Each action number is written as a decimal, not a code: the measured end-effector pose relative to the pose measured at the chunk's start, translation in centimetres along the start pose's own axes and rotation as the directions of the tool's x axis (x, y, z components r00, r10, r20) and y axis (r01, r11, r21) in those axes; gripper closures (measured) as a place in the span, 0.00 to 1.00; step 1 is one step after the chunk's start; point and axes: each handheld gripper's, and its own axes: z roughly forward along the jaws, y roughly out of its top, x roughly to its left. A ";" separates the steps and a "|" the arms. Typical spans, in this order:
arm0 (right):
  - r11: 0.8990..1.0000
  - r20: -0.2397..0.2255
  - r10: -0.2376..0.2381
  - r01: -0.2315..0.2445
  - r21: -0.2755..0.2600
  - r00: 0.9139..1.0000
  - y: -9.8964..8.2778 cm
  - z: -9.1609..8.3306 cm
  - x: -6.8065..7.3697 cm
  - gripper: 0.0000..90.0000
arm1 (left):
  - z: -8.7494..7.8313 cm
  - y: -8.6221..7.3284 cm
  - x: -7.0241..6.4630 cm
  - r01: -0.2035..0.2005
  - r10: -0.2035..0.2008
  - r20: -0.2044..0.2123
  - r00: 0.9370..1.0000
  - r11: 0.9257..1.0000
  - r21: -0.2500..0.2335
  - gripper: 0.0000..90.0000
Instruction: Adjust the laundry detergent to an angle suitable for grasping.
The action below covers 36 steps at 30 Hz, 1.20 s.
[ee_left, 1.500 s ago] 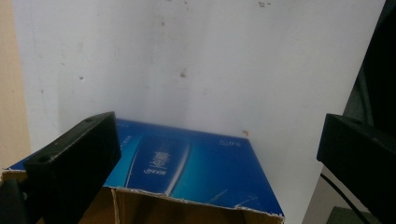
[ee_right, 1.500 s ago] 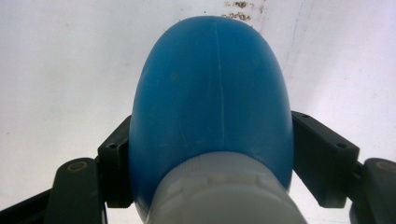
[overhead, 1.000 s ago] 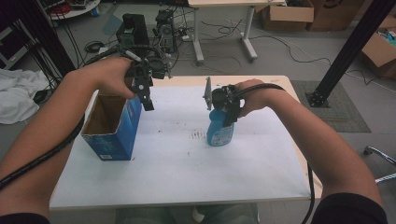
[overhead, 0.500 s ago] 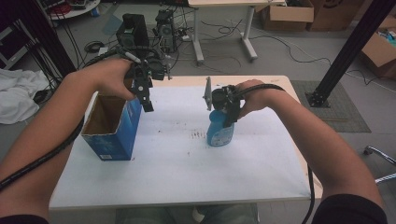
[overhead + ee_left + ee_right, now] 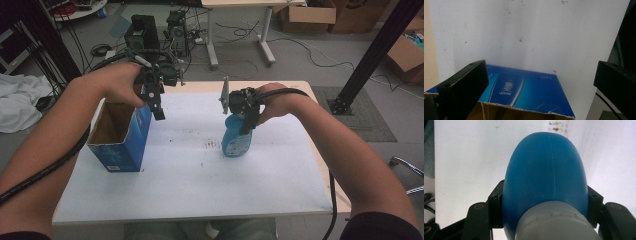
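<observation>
Dim even light, soft focus, faint shadows

Left claw (image 5: 156, 102): jaws wide apart, pointing down, held just above the box's (image 5: 120, 135) near-right rim, gripping nothing. Right claw (image 5: 245, 117): pointing down right of the box, jaws clamped on the bottle's (image 5: 236, 140) shoulder just below its cap. Both forearms reach forward from the desk's near edge.

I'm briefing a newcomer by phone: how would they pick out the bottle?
On the white table, look right of centre, under the right gripper. The blue bottle stands upright there, clamped near its grey cap; the open box is blue too, but square cardboard.
</observation>
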 end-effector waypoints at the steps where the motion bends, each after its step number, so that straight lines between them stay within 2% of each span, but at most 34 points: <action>1: 1.000 -0.001 0.012 -0.012 0.004 1.000 0.0 -0.1 0.0 0.42 | 0.0 0.0 -0.1 -0.001 0.001 -0.002 1.000 1.000 -0.004 0.00; 3: 0.999 -0.007 0.043 -0.043 0.008 0.999 -0.2 -0.2 -0.2 0.42 | 0.0 0.1 -0.1 -0.003 0.003 -0.002 1.000 1.000 -0.006 0.00; 4: 0.999 -0.007 0.043 -0.043 0.008 0.999 -0.2 -0.2 -0.2 0.42 | 0.0 0.1 -0.1 -0.003 0.003 -0.002 1.000 1.000 -0.006 0.00; 5: 0.997 -0.008 0.075 -0.075 0.011 0.997 -0.2 -0.4 -0.2 0.42 | 0.0 0.0 -0.2 -0.003 0.003 -0.001 1.000 1.000 -0.006 0.00; 6: 0.997 -0.008 0.075 -0.075 0.011 0.997 -0.2 -0.4 -0.2 0.42 | 0.0 0.0 -0.2 -0.003 0.003 -0.001 1.000 1.000 -0.006 0.00; 7: 0.994 -0.012 0.113 -0.113 0.010 0.993 -0.2 -0.8 -0.1 0.42 | 0.0 0.0 -0.3 -0.003 0.003 -0.001 1.000 1.000 -0.004 0.00; 8: 0.994 -0.012 0.113 -0.113 0.010 0.993 -0.2 -0.8 -0.1 0.42 | 0.0 0.0 -0.3 -0.004 0.004 -0.004 1.000 1.000 -0.005 0.00; 10: 0.989 -0.017 0.150 -0.150 0.004 0.989 -0.1 -1.0 -0.1 0.42 | 0.0 0.0 -0.5 -0.003 0.003 -0.002 1.000 1.000 -0.005 0.00; 11: 0.982 -0.020 0.188 -0.188 0.000 0.982 0.0 -1.3 0.0 0.42 | 0.0 0.0 -0.5 -0.003 0.003 -0.003 1.000 1.000 -0.006 0.00; 12: 0.982 -0.020 0.188 -0.188 0.000 0.982 0.0 -1.3 0.0 0.42 | -0.1 0.0 -0.6 -0.004 0.004 -0.002 1.000 1.000 -0.003 0.00; 13: 0.972 -0.019 0.237 -0.237 -0.008 0.971 0.2 -1.4 0.0 0.42 | 0.0 0.0 -0.7 -0.003 0.003 -0.004 1.000 1.000 -0.006 0.00; 14: 0.972 -0.019 0.237 -0.237 -0.008 0.971 0.2 -1.4 0.0 0.42 | 0.0 0.0 -0.7 -0.003 0.003 -0.004 1.000 1.000 -0.006 0.00; 15: 0.959 -0.013 0.284 -0.284 -0.019 0.959 0.3 -1.4 0.1 0.42 | -0.1 0.0 -0.8 -0.004 0.004 -0.004 1.000 1.000 -0.008 0.00; 16: 0.959 -0.013 0.284 -0.284 -0.019 0.959 0.3 -1.4 0.1 0.42 | -0.1 0.0 -0.8 -0.005 0.005 -0.004 1.000 1.000 -0.008 0.00; 19: 0.939 0.012 0.343 -0.343 -0.018 0.939 0.4 -1.4 0.1 0.42 | -0.1 0.0 -1.1 -0.007 0.007 -0.007 1.000 1.000 -0.007 0.00; 22: 0.908 0.038 0.419 -0.418 -0.015 0.907 0.3 -1.3 0.0 0.42 | -0.2 0.0 -1.4 -0.009 0.009 -0.011 1.000 1.000 -0.010 0.00; 23: 0.892 0.041 0.453 -0.452 -0.019 0.891 0.3 -1.2 0.0 0.42 | -0.3 0.0 -1.5 -0.009 0.009 -0.011 1.000 1.000 -0.006 0.00; 24: 0.880 0.046 0.474 -0.474 -0.010 0.879 0.2 -1.2 -0.1 0.42 | -0.3 -0.1 -1.5 -0.009 0.009 -0.013 1.000 1.000 -0.008 0.00; 26: 0.862 0.054 0.506 -0.507 -0.003 0.861 0.2 -1.0 0.0 0.42 | -0.4 -0.2 -1.7 -0.008 0.008 -0.014 1.000 1.000 -0.009 0.00; 27: 0.838 0.062 0.545 -0.546 0.004 0.836 0.2 -0.8 0.0 0.42 | -0.4 -0.2 -1.7 -0.009 0.008 -0.014 1.000 1.000 -0.008 0.00; 28: 0.838 0.062 0.545 -0.546 0.004 0.836 0.2 -0.8 0.0 0.42 | -0.4 -0.2 -1.7 -0.009 0.009 -0.017 1.000 1.000 -0.007 0.00; 30: 0.817 0.071 0.575 -0.577 0.005 0.815 0.1 -0.5 -0.1 0.42 | -0.4 -0.2 -1.8 -0.009 0.009 -0.014 1.000 1.000 -0.007 0.00; 31: 0.792 0.067 0.609 -0.611 0.009 0.790 0.1 -0.3 -0.2 0.42 | -0.4 -0.1 -1.9 -0.012 0.012 -0.014 1.000 1.000 -0.005 0.00; 32: 0.792 0.067 0.609 -0.611 0.009 0.790 0.1 -0.3 -0.2 0.42 | -0.4 -0.1 -1.9 -0.012 0.012 -0.014 1.000 1.000 -0.005 0.00; 33: 0.768 0.060 0.639 -0.640 0.001 0.767 -0.1 -0.1 -0.3 0.42 | -0.4 0.0 -2.0 -0.014 0.014 -0.013 1.000 1.000 -0.003 0.00; 34: 0.768 0.060 0.639 -0.640 0.001 0.767 -0.1 -0.1 -0.3 0.42 | -0.4 0.0 -2.1 -0.016 0.016 -0.013 1.000 1.000 -0.004 0.00; 35: 0.748 0.052 0.663 -0.663 -0.014 0.747 -0.3 0.1 -0.3 0.42 | -0.4 0.1 -2.2 -0.019 0.019 -0.013 1.000 1.000 -0.003 0.00; 36: 0.747 0.052 0.664 -0.664 -0.016 0.746 -0.3 0.2 -0.3 0.42 | -0.4 0.1 -2.2 -0.019 0.019 -0.013 1.000 1.000 -0.003 0.00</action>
